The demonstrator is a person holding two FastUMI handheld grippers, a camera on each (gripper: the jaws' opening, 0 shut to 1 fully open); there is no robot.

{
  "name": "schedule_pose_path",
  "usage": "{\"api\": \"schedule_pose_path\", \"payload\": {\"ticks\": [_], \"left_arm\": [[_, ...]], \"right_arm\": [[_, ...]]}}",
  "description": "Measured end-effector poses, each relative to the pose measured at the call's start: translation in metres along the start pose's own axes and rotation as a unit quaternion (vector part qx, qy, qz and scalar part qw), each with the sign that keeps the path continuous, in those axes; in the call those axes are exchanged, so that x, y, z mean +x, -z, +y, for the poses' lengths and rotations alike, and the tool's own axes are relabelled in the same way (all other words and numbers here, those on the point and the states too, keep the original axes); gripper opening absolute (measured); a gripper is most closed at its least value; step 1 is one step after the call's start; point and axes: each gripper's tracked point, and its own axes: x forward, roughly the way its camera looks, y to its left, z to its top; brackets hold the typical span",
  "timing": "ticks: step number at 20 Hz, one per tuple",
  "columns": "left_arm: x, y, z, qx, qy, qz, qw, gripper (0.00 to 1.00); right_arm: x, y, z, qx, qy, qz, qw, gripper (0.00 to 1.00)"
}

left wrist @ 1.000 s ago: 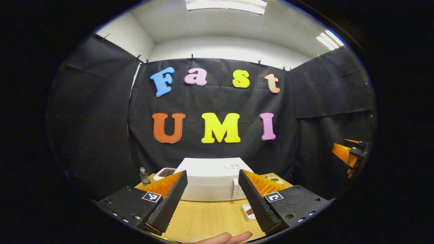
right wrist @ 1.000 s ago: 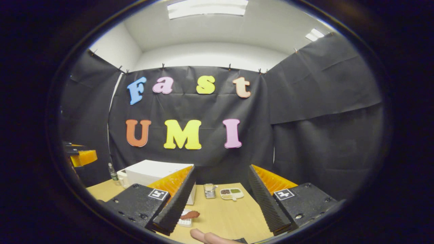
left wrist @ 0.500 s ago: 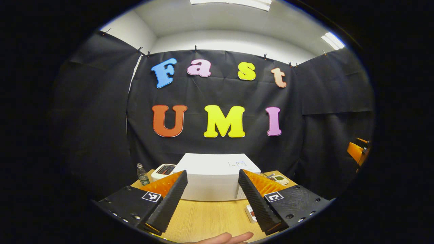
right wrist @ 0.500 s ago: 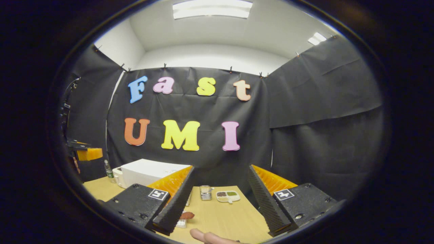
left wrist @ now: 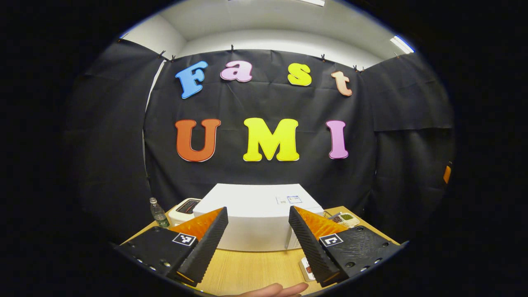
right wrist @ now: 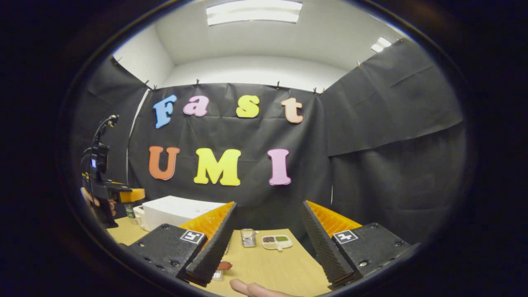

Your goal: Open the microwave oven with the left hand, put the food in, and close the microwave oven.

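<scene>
The white microwave (left wrist: 255, 225) stands on the wooden table (left wrist: 247, 268) with its door shut, straight ahead of my left gripper (left wrist: 258, 213), which is open and holds nothing. The food, a reddish-brown piece (right wrist: 225, 265), lies on a small white plate (left wrist: 307, 269) in front of the microwave's right end, partly hidden by a finger. My right gripper (right wrist: 269, 206) is open and empty, held above the table to the right of the microwave (right wrist: 173, 211). In the right gripper view a hand holds the left gripper (right wrist: 123, 194) up at the far left.
A small plastic bottle (left wrist: 158, 212) and a white appliance (left wrist: 185, 207) stand left of the microwave. A metal tin (right wrist: 248, 238) and a compartment dish (right wrist: 277, 242) sit at the table's back right. Black cloth walls close in the booth. A person's finger (right wrist: 251, 288) shows at the bottom.
My left gripper has moved closer to the microwave, which now looks larger. In the right gripper view the left gripper has come further into sight. The right gripper has barely moved.
</scene>
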Motion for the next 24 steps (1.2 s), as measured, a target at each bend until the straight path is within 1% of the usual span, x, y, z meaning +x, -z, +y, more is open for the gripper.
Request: {"api": "schedule_pose_path", "payload": {"ticks": [2,6,13,18,20,22,24], "left_arm": [[0.019,0.016,-0.011,-0.001,0.002,-0.001,1.000,0.93],[0.054,0.054,-0.034,-0.014,0.016,0.019,1.000,0.93],[0.101,0.110,-0.070,-0.026,0.032,0.031,0.999,0.93],[0.129,0.147,-0.084,-0.012,0.017,0.028,0.999,0.93],[0.139,0.161,-0.091,-0.010,0.019,0.029,0.999,0.93],[0.149,0.175,-0.094,-0.009,0.018,0.032,0.999,0.93],[0.159,0.188,-0.096,-0.014,0.016,0.038,0.999,0.93]], "right_arm": [[0.004,0.009,-0.003,-0.001,-0.003,0.006,1.000,0.98],[0.008,0.025,-0.008,-0.008,-0.010,0.012,1.000,0.98],[0.012,0.047,-0.029,-0.010,-0.005,0.027,1.000,0.98],[0.015,0.055,-0.035,-0.018,-0.008,0.037,0.999,0.98],[0.018,0.057,-0.037,-0.022,-0.007,0.044,0.999,0.98],[0.022,0.053,-0.039,-0.024,-0.001,0.037,0.999,0.98],[0.022,0.061,-0.040,-0.027,-0.001,0.048,0.998,0.98]]}}
